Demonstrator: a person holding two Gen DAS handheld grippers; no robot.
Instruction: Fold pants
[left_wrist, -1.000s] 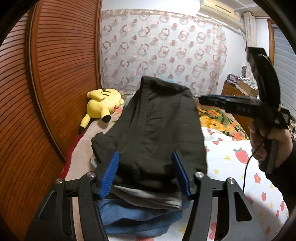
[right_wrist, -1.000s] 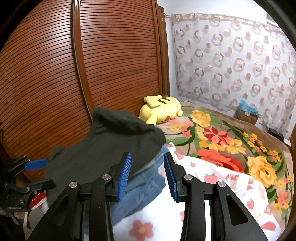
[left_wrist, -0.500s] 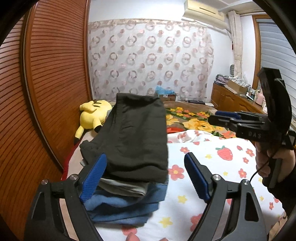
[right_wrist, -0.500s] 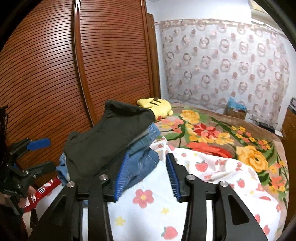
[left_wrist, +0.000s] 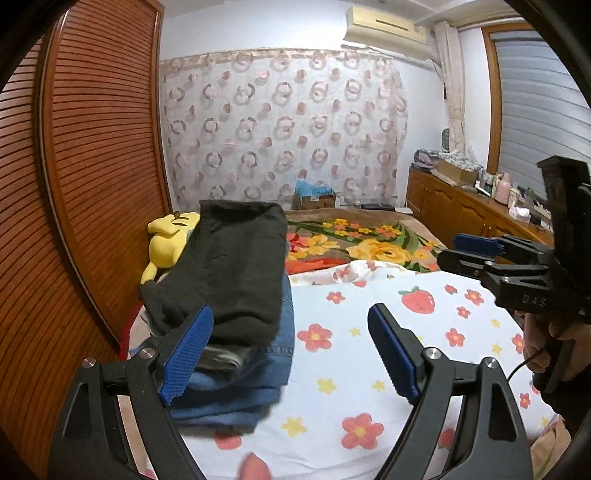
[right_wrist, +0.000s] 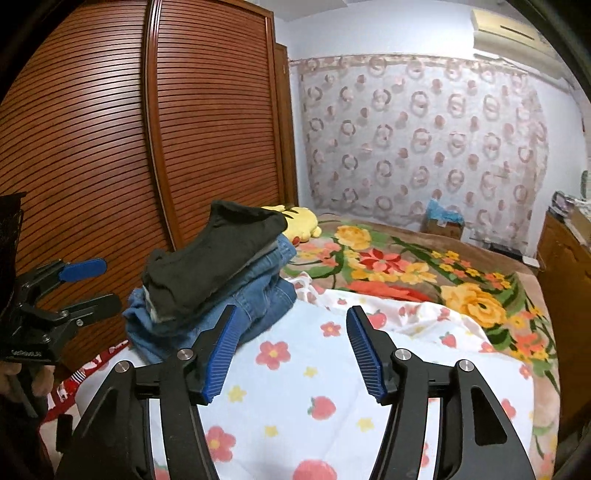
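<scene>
Folded dark pants (left_wrist: 232, 273) lie on top of a stack of folded blue jeans (left_wrist: 236, 391) at the left side of the bed; the stack also shows in the right wrist view, dark pants (right_wrist: 214, 266) over jeans (right_wrist: 255, 295). My left gripper (left_wrist: 288, 354) is open and empty, just in front of the stack. My right gripper (right_wrist: 290, 354) is open and empty, to the right of the stack over the flowered sheet. Each gripper shows in the other's view, the right one (left_wrist: 476, 251) and the left one (right_wrist: 85, 284).
A white sheet with flowers and strawberries (left_wrist: 369, 332) covers the near bed, a floral blanket (right_wrist: 406, 266) lies behind. A yellow plush toy (left_wrist: 166, 240) sits behind the stack. A slatted wooden wardrobe (right_wrist: 110, 147) stands left, a wooden cabinet (left_wrist: 461, 206) right.
Both grippers have opened and pulled back from the stack. The dark pants were let go and now rest on the jeans.
</scene>
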